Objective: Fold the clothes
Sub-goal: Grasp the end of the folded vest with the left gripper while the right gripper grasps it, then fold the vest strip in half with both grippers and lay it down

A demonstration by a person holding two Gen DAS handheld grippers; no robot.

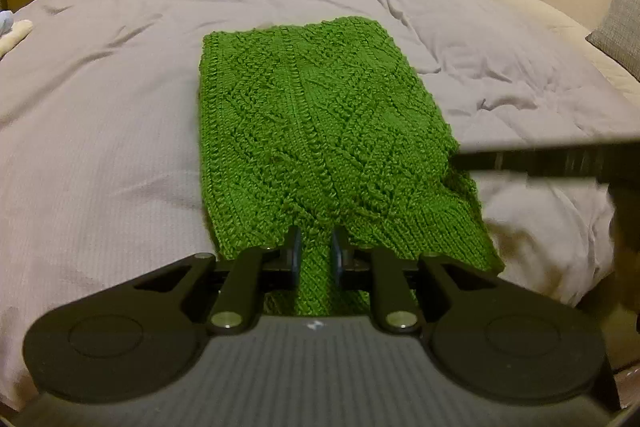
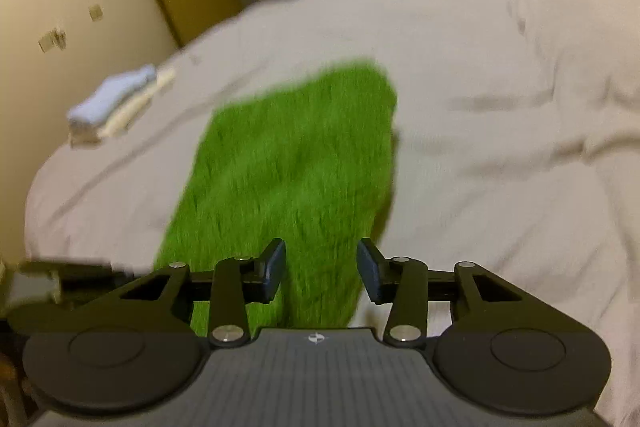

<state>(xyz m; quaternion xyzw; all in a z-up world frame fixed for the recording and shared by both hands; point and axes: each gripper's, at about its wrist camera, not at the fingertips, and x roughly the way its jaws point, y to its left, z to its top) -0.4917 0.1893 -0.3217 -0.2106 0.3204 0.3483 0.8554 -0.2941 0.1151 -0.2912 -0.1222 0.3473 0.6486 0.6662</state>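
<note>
left gripper (image 1: 316,253): fingers clenched on green knit sweater (image 1: 316,123) hem | right gripper (image 2: 321,273): fingers released above sweater | bed (image 1: 100,107)

No text, label, brand name or number could be read in either view; the only sign was a small pale emblem, its shape unclear, on the ribbed grey body of the left gripper (image 1: 315,251) and again on the right gripper (image 2: 321,269)
</note>
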